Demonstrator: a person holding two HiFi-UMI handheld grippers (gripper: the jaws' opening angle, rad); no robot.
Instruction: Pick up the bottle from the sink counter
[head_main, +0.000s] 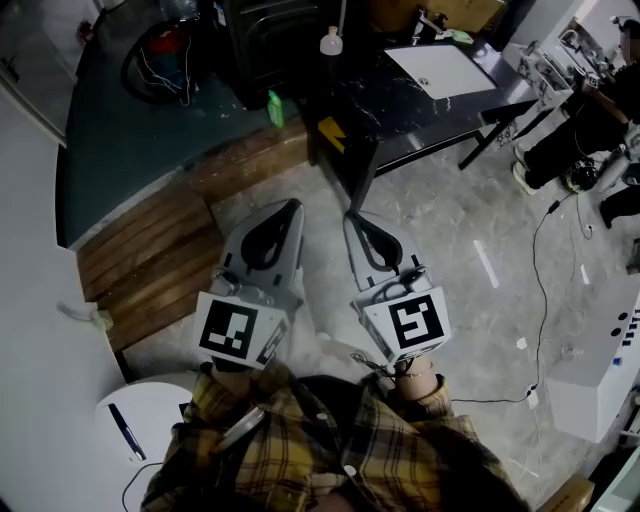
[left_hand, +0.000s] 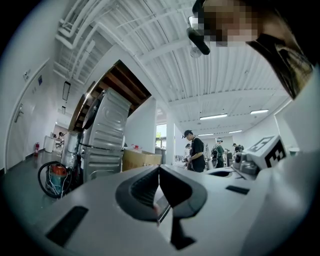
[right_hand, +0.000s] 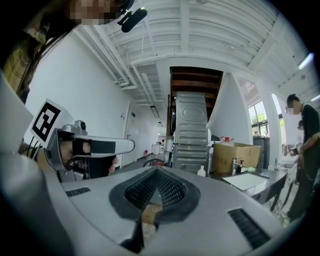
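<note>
Nearest the camera, a person in a yellow plaid shirt (head_main: 330, 450) holds two tools side by side, both pointing level and away from the body. Each carries one cube with square markers at its rear: one on the left (head_main: 238, 331), one on the right (head_main: 407, 322).

The left tool (head_main: 291, 205) has its jaws pressed together at the tips, and its own view shows nothing between them (left_hand: 159, 168). The right tool (head_main: 352, 216) is closed the same way. In its own view the tips meet at a point (right_hand: 157, 170), and only the floor shows through the loop behind them. Neither tool has hold of anything.

Below the tools lies a grey concrete floor (head_main: 480, 300), with one patch of wooden planks (head_main: 150, 260) off to the left.

Further out stands a dark counter (head_main: 400, 115). The bottle (head_main: 331, 41), a single small white one with a pale cap, stands upright on the counter's far part, well apart from both tools. In the right gripper view the bottle (right_hand: 201, 171) sits just left of one cardboard box (right_hand: 235, 156) and one faucet (right_hand: 236, 164). One white sheet (head_main: 440, 70) lies flat on the counter to the right of the bottle.

Behind the counter rises one tall grey ribbed metal unit (right_hand: 190, 135). Far off in the left gripper view, one person in black (left_hand: 196, 151) stands in front of others too small to count.
</note>
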